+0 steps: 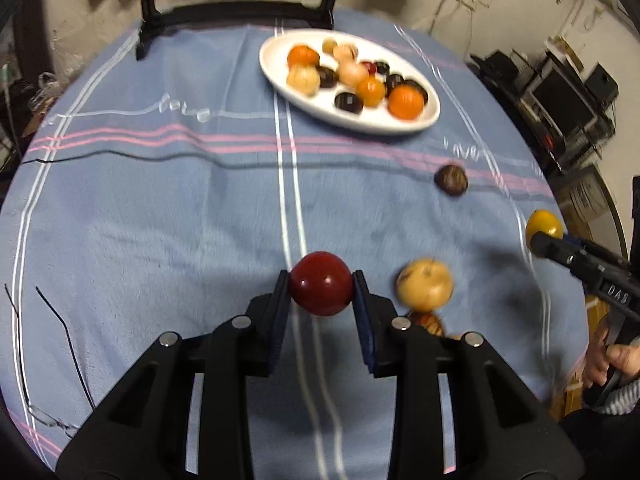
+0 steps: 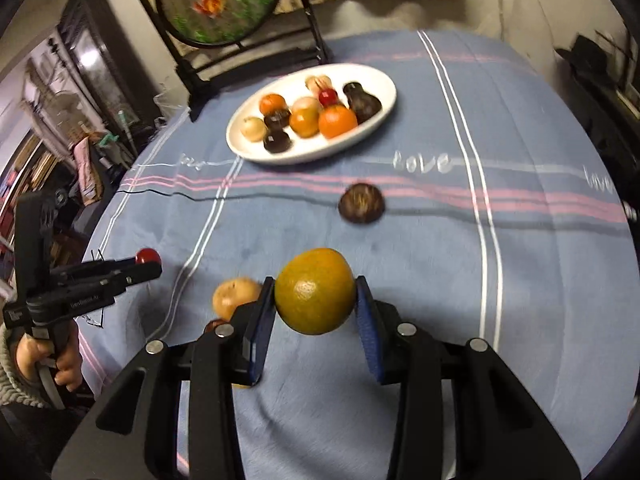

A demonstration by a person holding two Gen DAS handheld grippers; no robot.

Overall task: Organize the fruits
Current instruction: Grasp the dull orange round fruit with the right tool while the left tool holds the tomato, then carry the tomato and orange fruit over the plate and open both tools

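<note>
- fingers of the left gripper (image 1: 321,286) pinch a red fruit (image 1: 321,283) at its sides, clear of the desk (image 1: 160,220).
- fingers of the right gripper (image 2: 316,294) pinch a yellow-orange citrus (image 2: 315,291) the same way, also off the cloth.
- both fruits look bound for the white plate (image 1: 280,46) at the far side of the desk, which already carries a crowd of orange, pale and dark fruits.
- to do this step well, i judge: carry each fruit level and keep the squeeze steady, since round glossy fruit can slip out of flat pads.
- bring the two grippers in one after the other; the plate is crowded, and the barest part seen is its near-left area.
- lower until the fruit rests in a gap before letting go, or it may roll and knock its neighbours off the rim.
- left on the cloth: a dark brown fruit (image 2: 361,203) mid-desk, a pale tan fruit (image 1: 425,284) just beside the left gripper, and a small striped brown one (image 1: 428,322) half hidden behind a finger.
- writing: the cloth has "love" stitched in white (image 2: 420,163), repeated along the stripe; the right gripper's side shows letters like "das" (image 1: 618,291), and the left's label is too blurred to read.
</note>
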